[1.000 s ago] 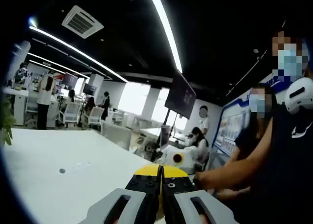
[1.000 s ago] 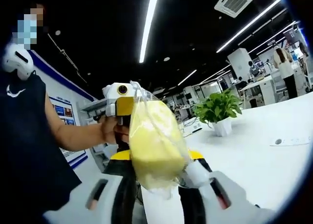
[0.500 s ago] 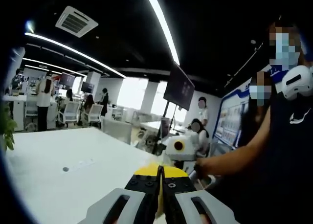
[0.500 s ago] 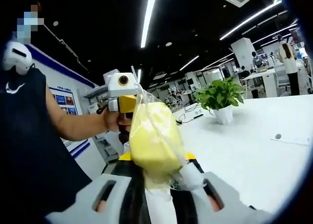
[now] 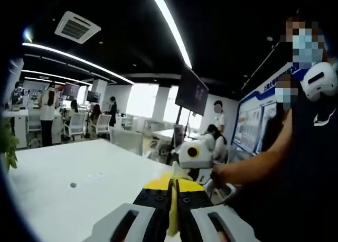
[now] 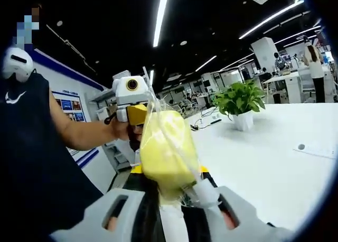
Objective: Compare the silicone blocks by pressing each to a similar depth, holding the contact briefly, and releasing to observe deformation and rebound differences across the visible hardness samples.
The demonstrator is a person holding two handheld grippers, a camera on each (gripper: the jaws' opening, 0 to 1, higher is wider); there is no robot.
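While the right gripper (image 6: pixel 171 192) clamps a bagged yellow silicone block (image 6: pixel 162 153), the press-and-hold step is under way.
Left gripper (image 5: pixel 173 199) jaws together on a thin yellow edge; next, release over the white table (image 6: pixel 274 163).

Bagged silicone block (image 6: pixel 162 153) sitting between right gripper (image 6: pixel 171 199) jaws, left gripper (image 6: pixel 130 102) just behind it; potted plant (image 6: pixel 240 105) standing on table (image 6: pixel 269 157) further back, right.
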